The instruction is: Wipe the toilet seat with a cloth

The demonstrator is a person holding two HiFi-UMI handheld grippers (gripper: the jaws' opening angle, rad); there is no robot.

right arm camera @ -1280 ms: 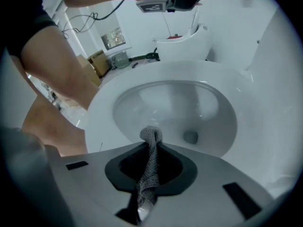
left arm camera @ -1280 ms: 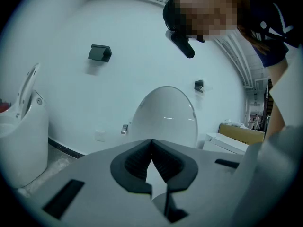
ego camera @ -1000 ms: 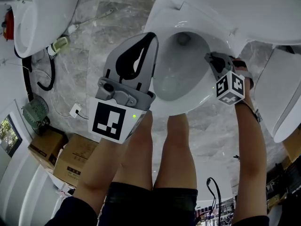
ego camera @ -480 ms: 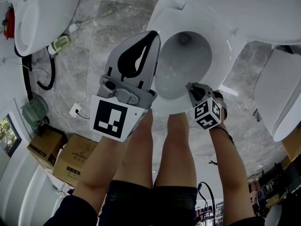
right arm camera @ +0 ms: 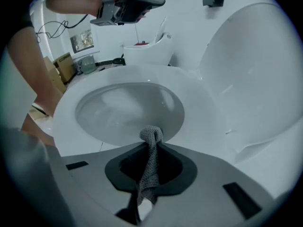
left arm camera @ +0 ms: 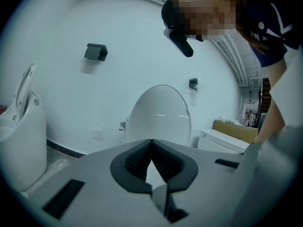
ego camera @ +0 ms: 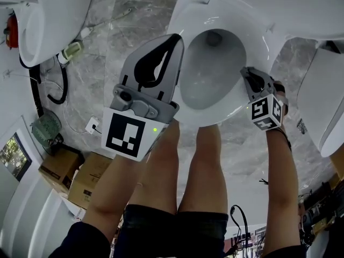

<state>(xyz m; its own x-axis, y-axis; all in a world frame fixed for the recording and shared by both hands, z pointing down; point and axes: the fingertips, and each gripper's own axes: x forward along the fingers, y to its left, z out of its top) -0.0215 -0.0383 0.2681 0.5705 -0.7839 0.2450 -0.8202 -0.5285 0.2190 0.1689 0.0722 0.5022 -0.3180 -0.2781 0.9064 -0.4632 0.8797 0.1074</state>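
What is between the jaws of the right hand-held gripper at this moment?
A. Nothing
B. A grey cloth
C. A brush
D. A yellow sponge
B: in the right gripper view, the right hand-held gripper is shut on a grey cloth, with its tip sticking out over the toilet seat.

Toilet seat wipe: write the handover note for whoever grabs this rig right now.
Right hand-held gripper: shut on the grey cloth, cloth tip at the right side of the toilet seat.
Left hand-held gripper: shut, empty, held left of the bowl.
Lid up.
Done: cloth gripped. Left: wipe round the seat; wiped parts can't be told.
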